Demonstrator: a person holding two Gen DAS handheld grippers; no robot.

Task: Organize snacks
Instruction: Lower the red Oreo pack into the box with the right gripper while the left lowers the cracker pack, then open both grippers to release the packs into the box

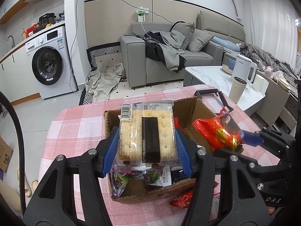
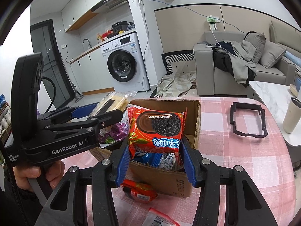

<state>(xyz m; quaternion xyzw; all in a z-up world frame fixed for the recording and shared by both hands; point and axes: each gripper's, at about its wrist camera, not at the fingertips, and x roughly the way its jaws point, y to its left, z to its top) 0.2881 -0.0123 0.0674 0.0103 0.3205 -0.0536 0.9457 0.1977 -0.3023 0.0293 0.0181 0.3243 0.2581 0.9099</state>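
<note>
Two grippers are held over a counter (image 2: 235,150) covered by a pink checked cloth. An open cardboard box (image 2: 163,177) is set on it, and loose snack packets are seen inside. A black frame (image 2: 248,120) lies on the cloth right of the box, well apart from it. The cracker pack (image 1: 146,131) is clamped between the blue pads of the left gripper (image 1: 146,148), jaws narrowed onto its sides, above the box. The red Oreo pack (image 2: 156,130) is pinched likewise by the right gripper (image 2: 156,162), also above the box. Another red packet (image 2: 139,192) lies on the cloth just in front of the box. A hand (image 2: 32,173) is seen on the left gripper's handle.
</note>
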